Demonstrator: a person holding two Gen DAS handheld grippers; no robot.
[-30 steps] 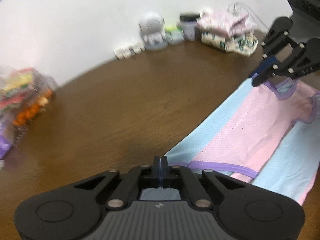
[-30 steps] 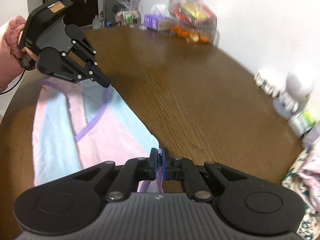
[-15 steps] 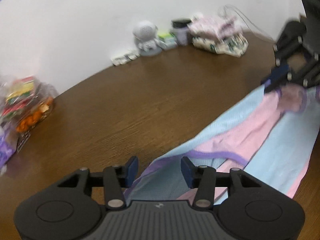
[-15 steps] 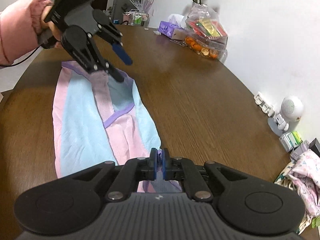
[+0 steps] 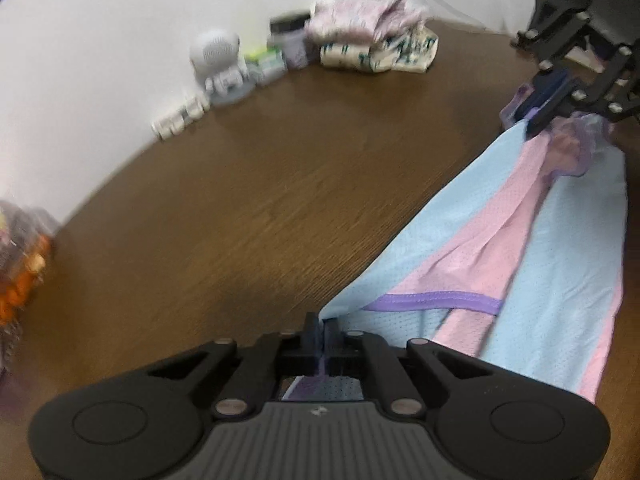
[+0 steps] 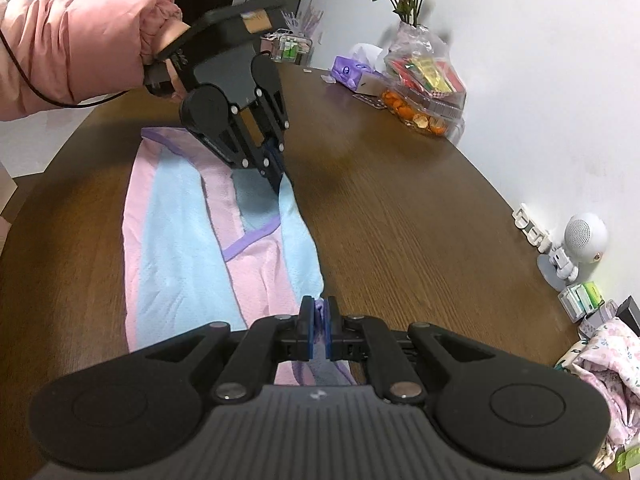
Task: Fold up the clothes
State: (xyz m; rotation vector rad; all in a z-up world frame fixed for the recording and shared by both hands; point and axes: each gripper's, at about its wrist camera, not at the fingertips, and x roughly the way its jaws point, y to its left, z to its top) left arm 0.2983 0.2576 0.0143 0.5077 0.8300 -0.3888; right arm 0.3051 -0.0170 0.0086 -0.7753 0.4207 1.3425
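Slippage is the risk: left hand-held gripper [image 5: 323, 330] has just closed, pinching the garment [image 5: 560, 248] edge at 6 o'clock; right hand-held gripper [image 6: 319, 322] clamps its opposite end thinly.

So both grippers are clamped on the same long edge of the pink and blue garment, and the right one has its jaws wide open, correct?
Not quite. The right gripper is shut on the garment, purple trim pinched between its blue pads, as the right wrist view shows. The left gripper is likewise clamped on that same long edge, nearer the far end.
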